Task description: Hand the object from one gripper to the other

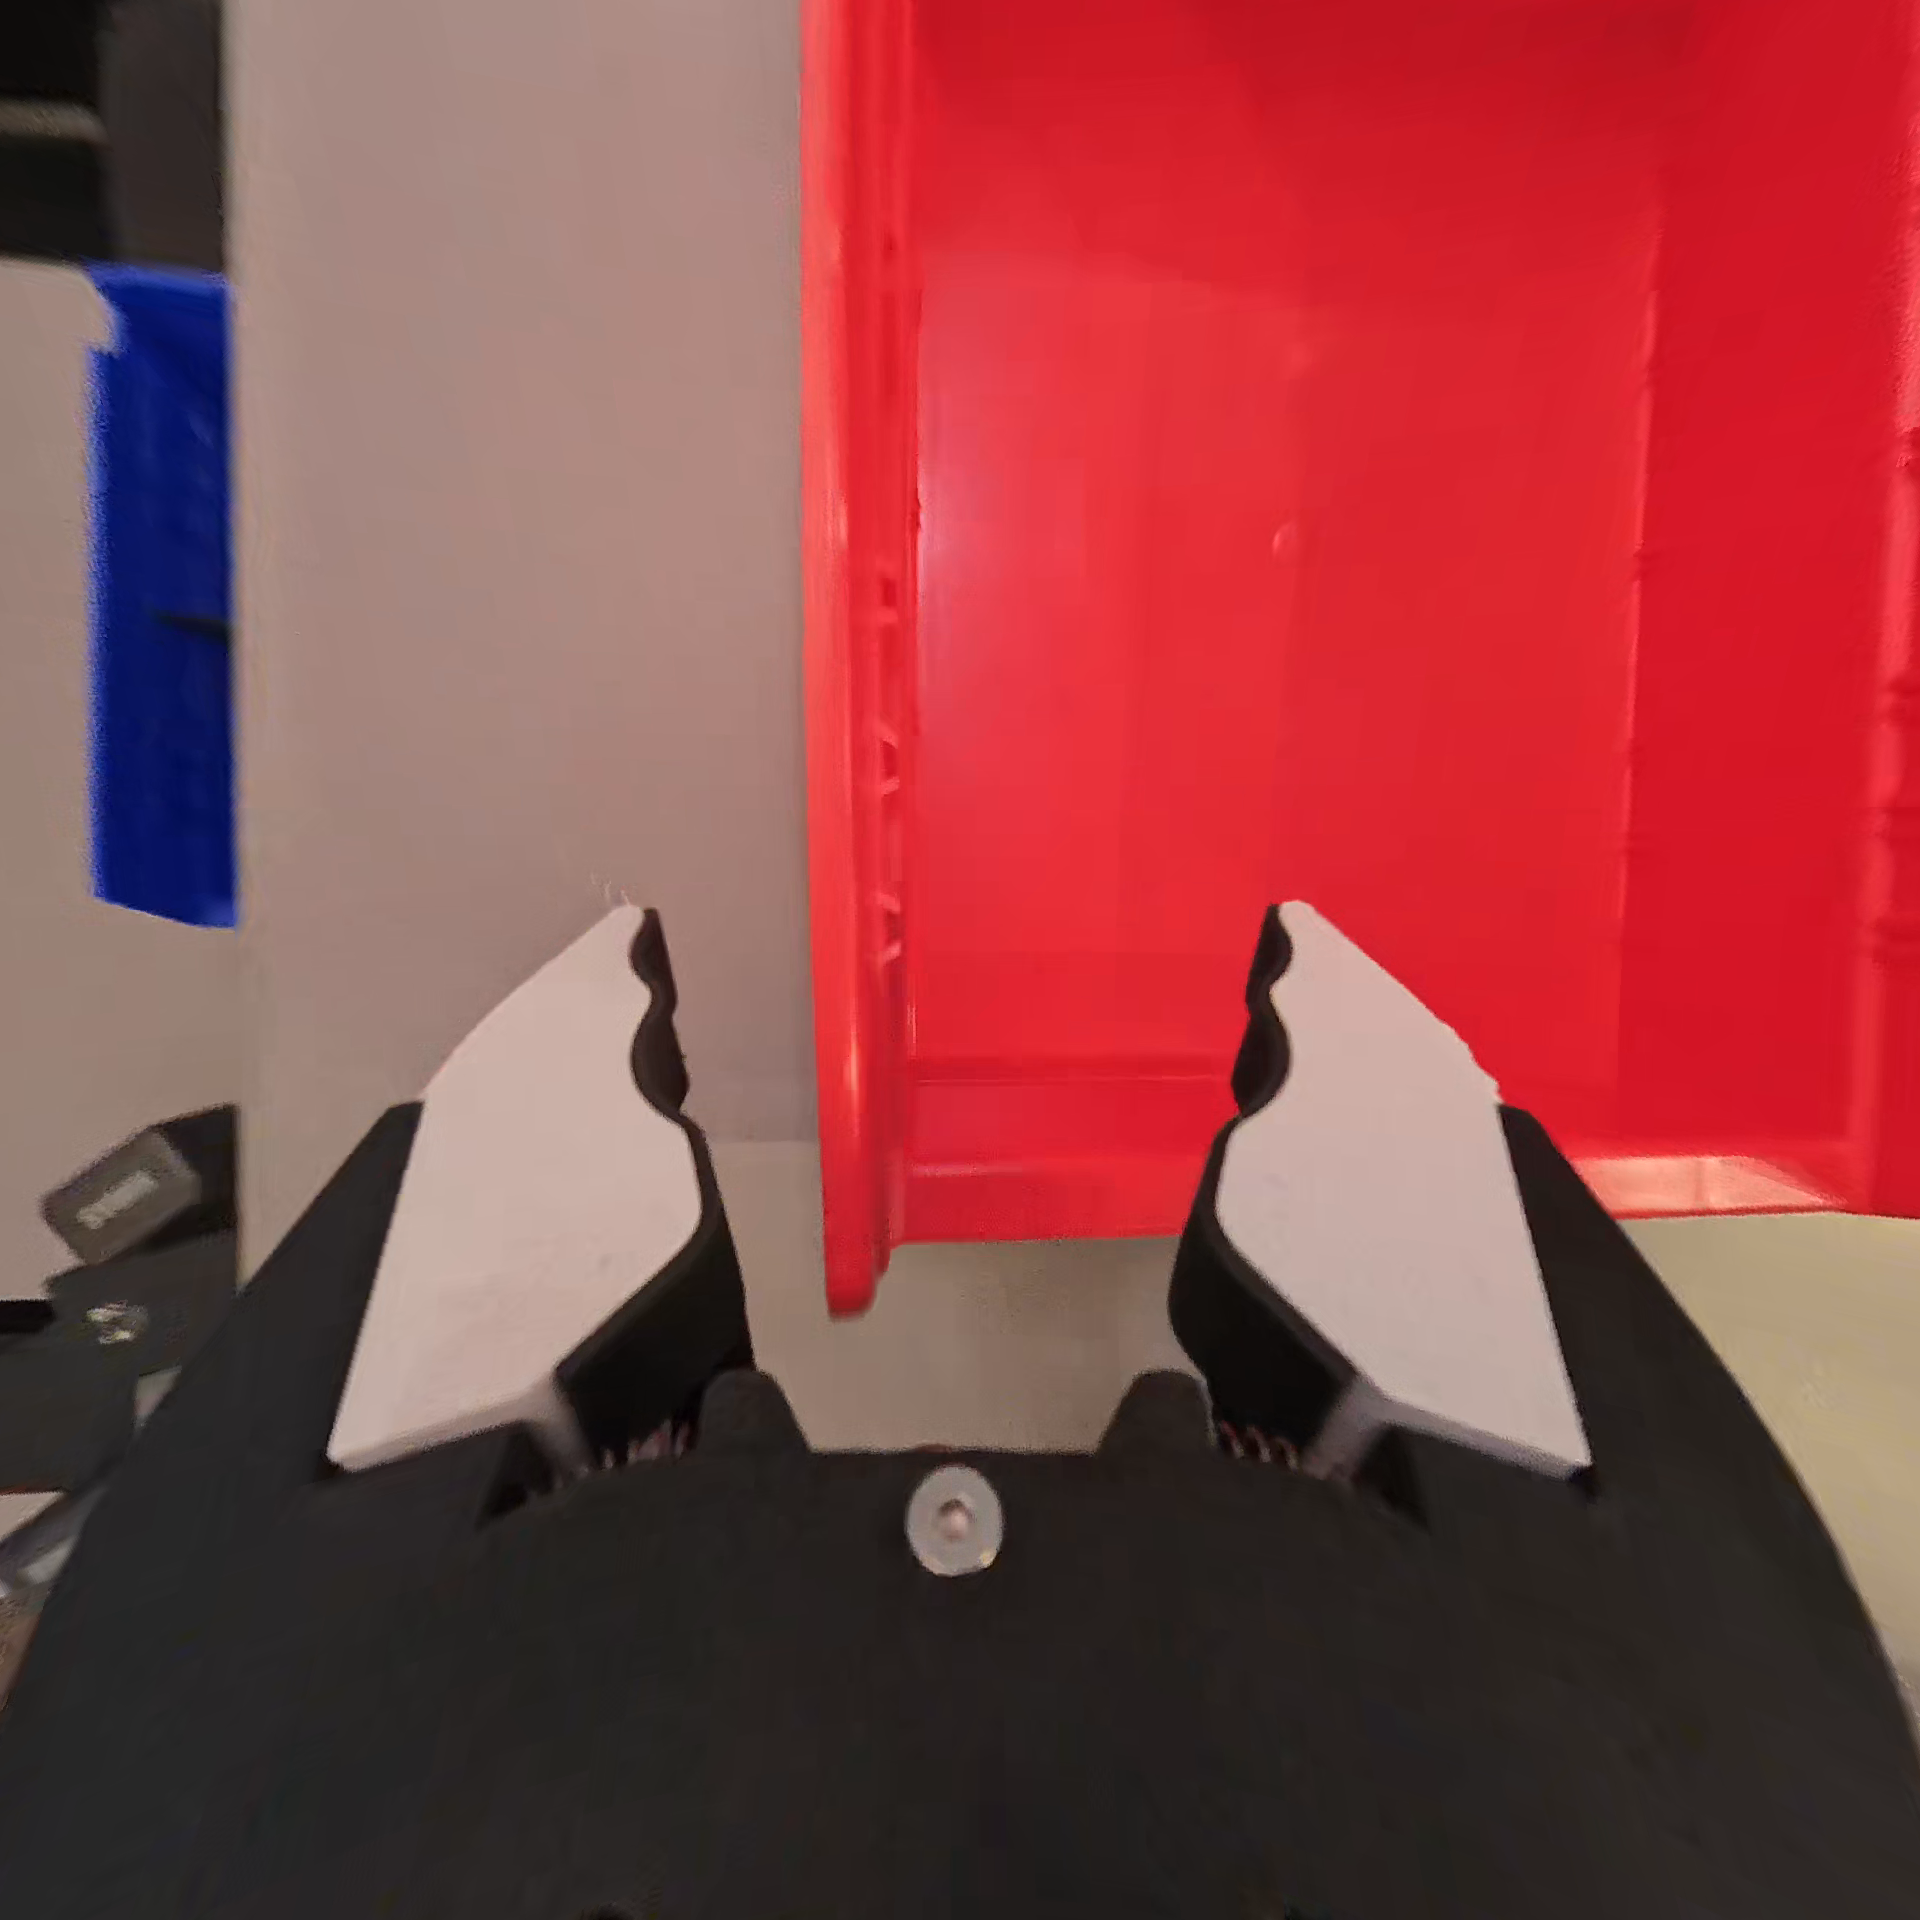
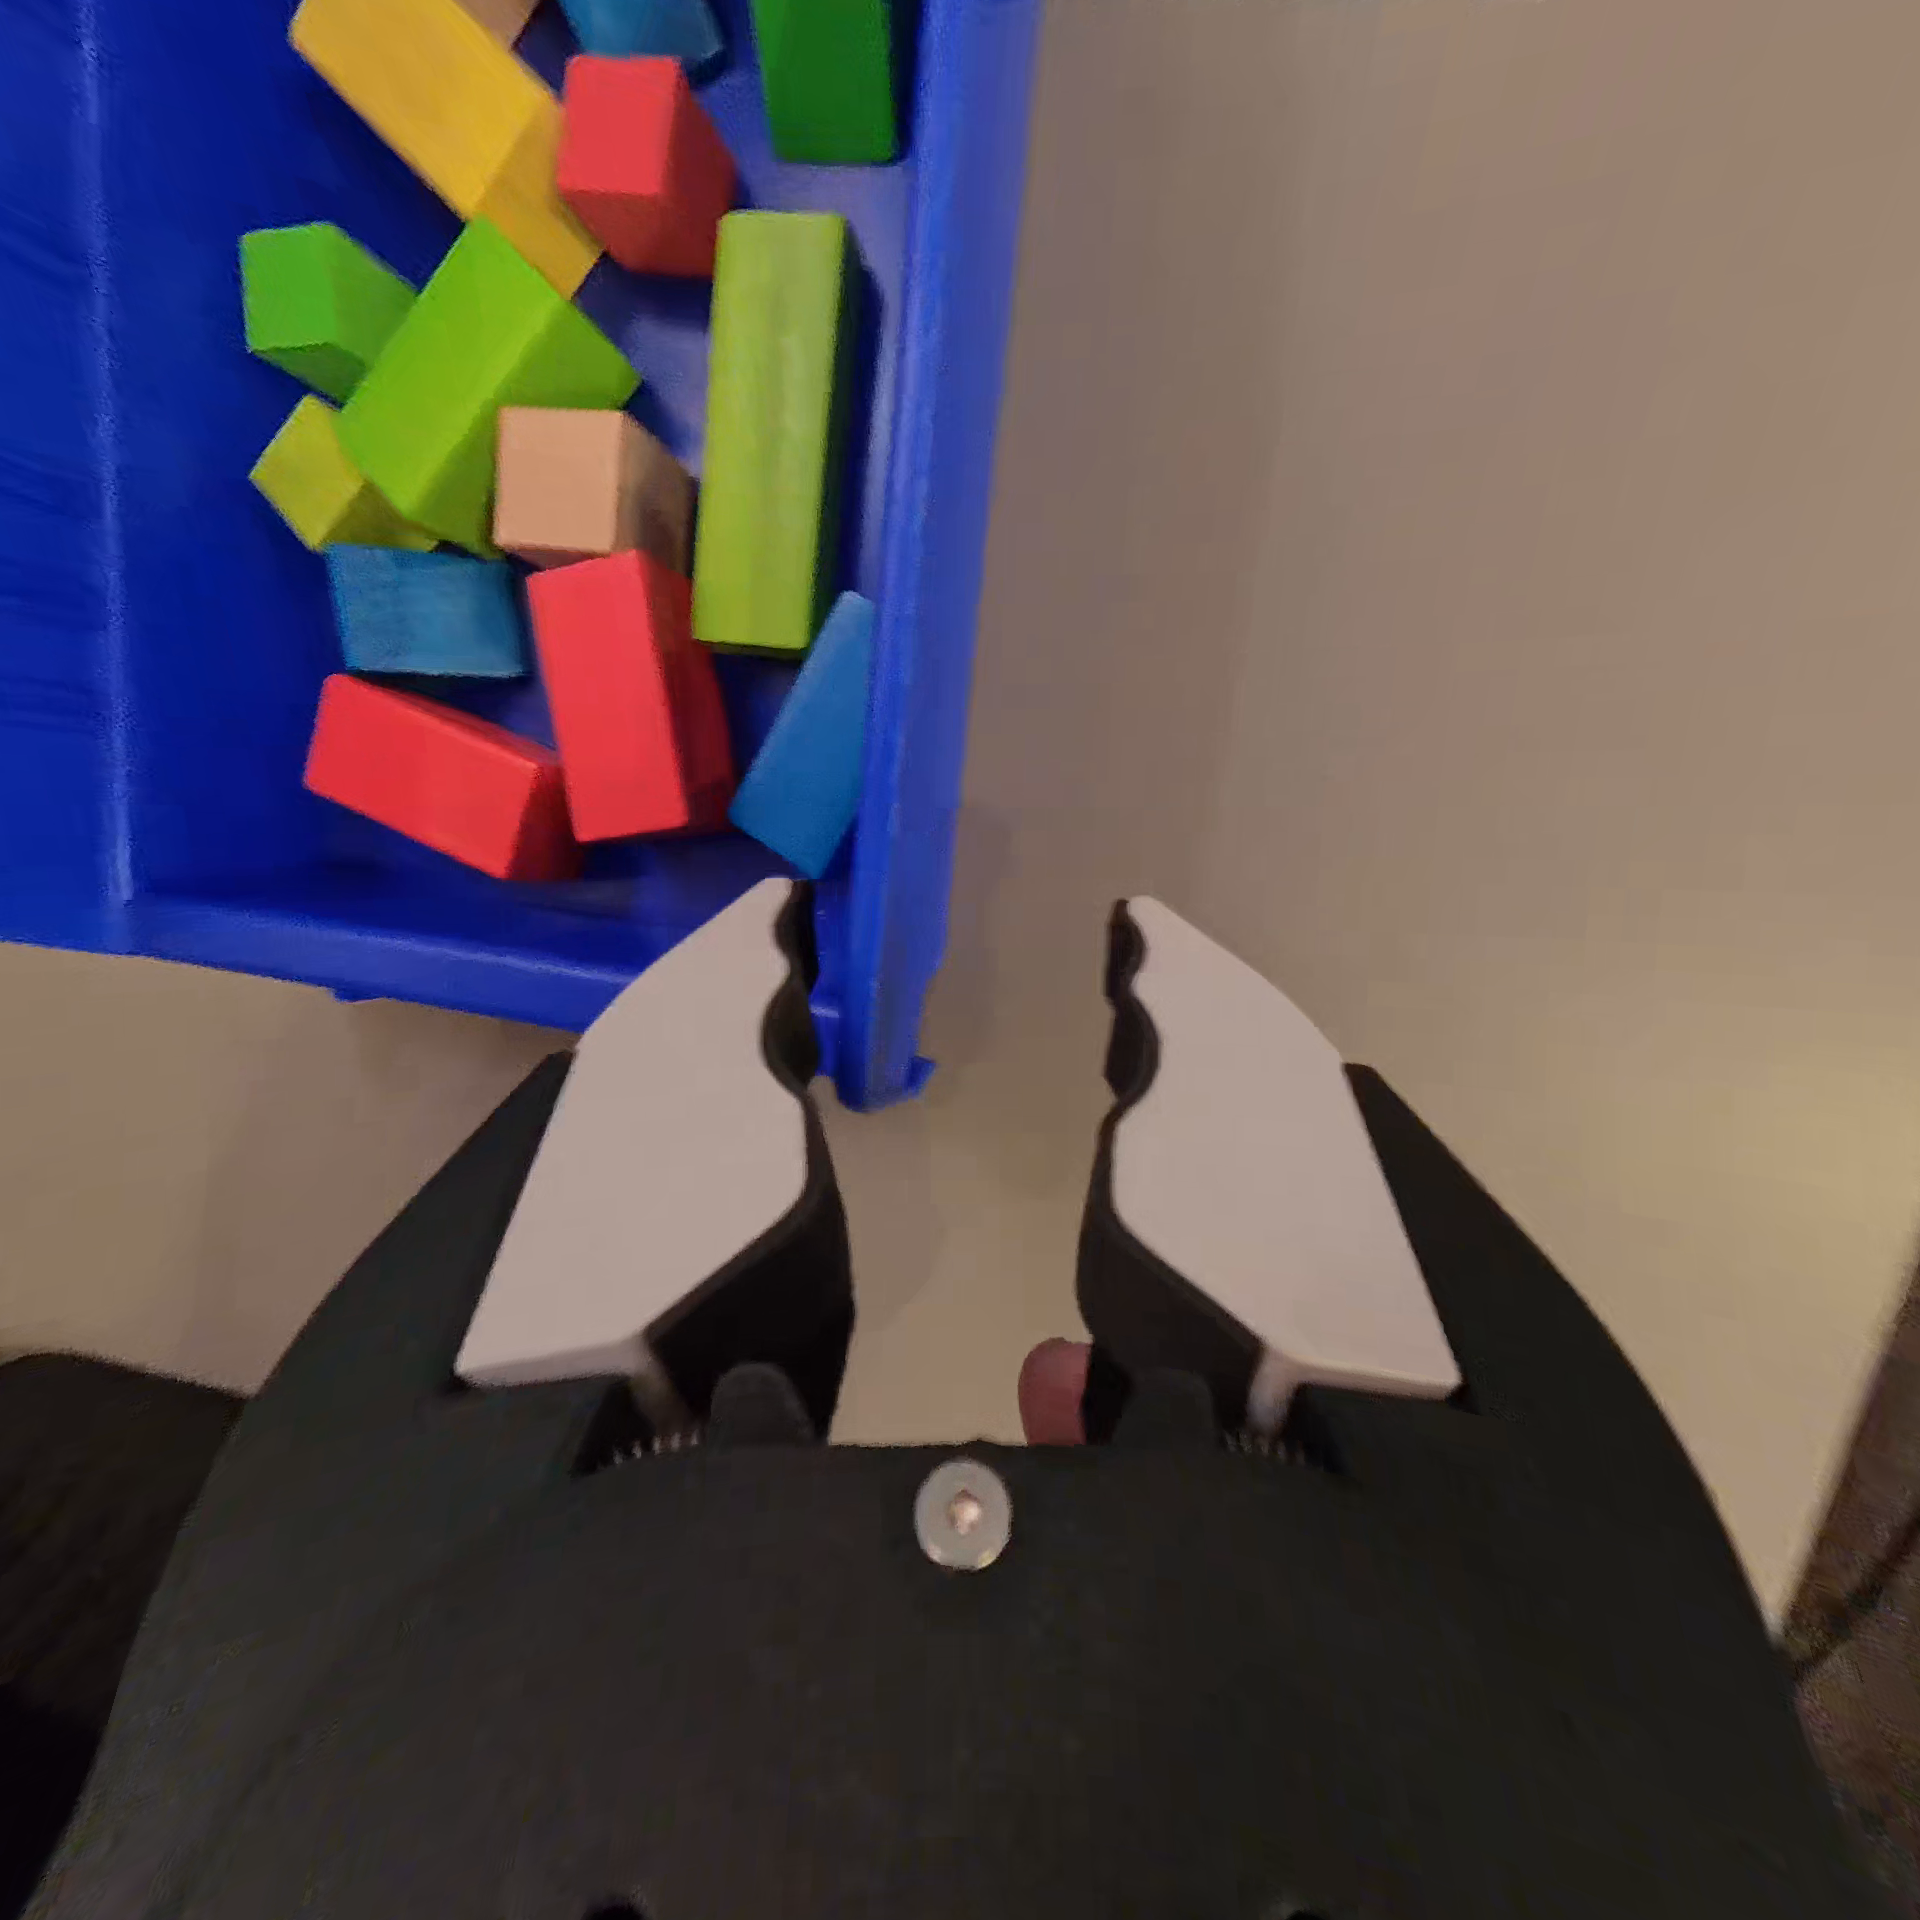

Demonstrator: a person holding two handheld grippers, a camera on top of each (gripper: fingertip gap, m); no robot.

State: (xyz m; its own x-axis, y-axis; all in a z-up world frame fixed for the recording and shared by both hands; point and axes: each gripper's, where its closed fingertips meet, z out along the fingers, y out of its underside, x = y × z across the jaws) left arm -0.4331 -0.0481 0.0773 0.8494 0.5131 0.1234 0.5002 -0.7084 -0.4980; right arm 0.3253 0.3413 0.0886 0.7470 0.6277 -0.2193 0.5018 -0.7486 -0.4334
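My left gripper (image 1: pixel 961 914) is open wide and empty. It hovers over the left rim (image 1: pixel 847 727) of a red bin whose inside shows no objects. My right gripper (image 2: pixel 958 896) is open and empty, above the near right corner of a blue bin (image 2: pixel 935 520). The bin's right wall passes below the gap between the fingers, and neither pad presses on it. Several coloured wooden blocks lie in the blue bin: a red block (image 2: pixel 436 774), a blue wedge (image 2: pixel 810 738), a long green block (image 2: pixel 774 426), a yellow block (image 2: pixel 436 104) and a plain wood cube (image 2: pixel 582 488).
Both bins stand on a pale table (image 2: pixel 1455 520). The blue bin also shows at the far left of the left wrist view (image 1: pixel 161 623). Dark gear (image 1: pixel 114 1205) lies at the lower left there. The table's right edge and carpet (image 2: pixel 1870 1558) show in the right wrist view.
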